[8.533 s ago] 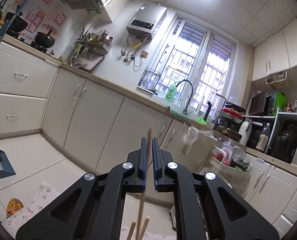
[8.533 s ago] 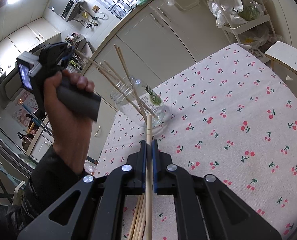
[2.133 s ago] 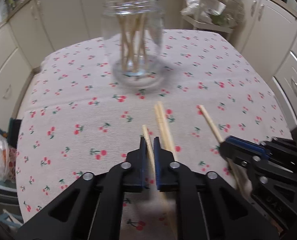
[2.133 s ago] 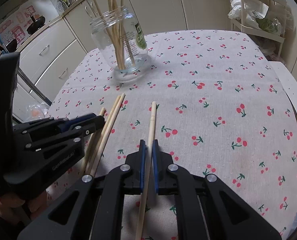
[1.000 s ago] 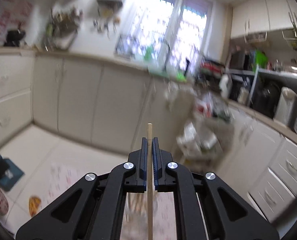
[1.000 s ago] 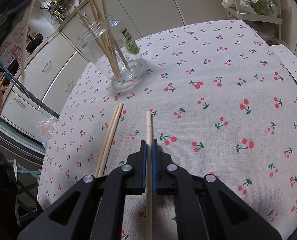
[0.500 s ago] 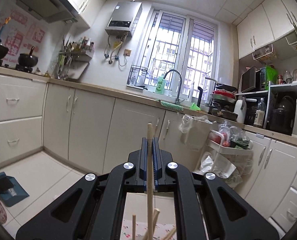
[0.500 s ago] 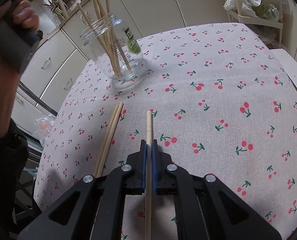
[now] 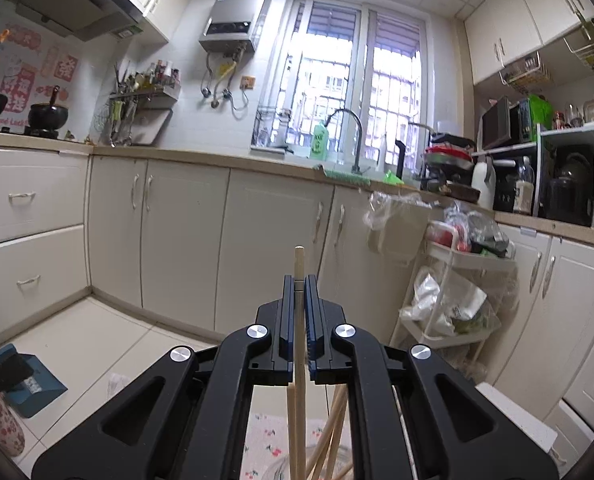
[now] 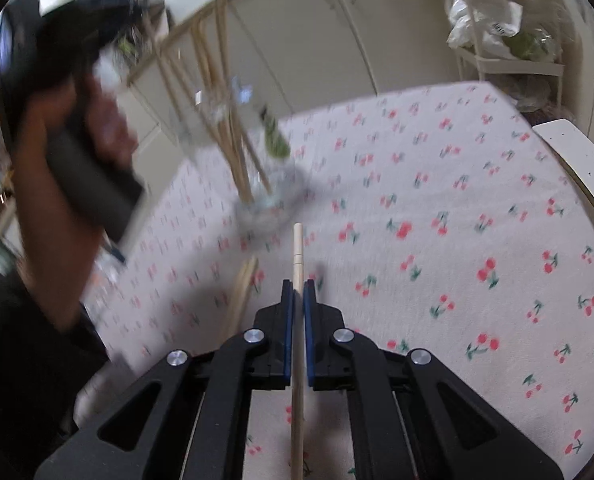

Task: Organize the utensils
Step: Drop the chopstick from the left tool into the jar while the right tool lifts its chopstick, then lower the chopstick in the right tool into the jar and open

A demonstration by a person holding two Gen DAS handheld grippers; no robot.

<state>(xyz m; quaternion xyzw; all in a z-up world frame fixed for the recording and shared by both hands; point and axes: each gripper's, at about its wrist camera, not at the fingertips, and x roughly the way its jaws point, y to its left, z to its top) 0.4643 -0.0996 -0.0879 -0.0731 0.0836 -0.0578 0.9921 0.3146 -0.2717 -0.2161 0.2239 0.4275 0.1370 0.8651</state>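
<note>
- Chopsticks: left gripper (image 9: 299,300) clamps one pale wooden chopstick (image 9: 299,264) upright above the clear glass jar (image 10: 233,132).
- Right gripper (image 10: 295,300) pinches another pale stick (image 10: 297,248) over the cherry-print tablecloth (image 10: 457,220).
- Risk: a tilted stick could catch the rim and tip the jar.

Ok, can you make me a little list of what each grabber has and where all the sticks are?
left gripper: shut on a chopstick, held upright over the jar
right gripper: shut on another chopstick, lifted above the tablecloth
glass jar: on the cherry tablecloth, several chopsticks standing in it
loose chopsticks: two lying side by side on the cloth
picture: right view is blurry
</note>
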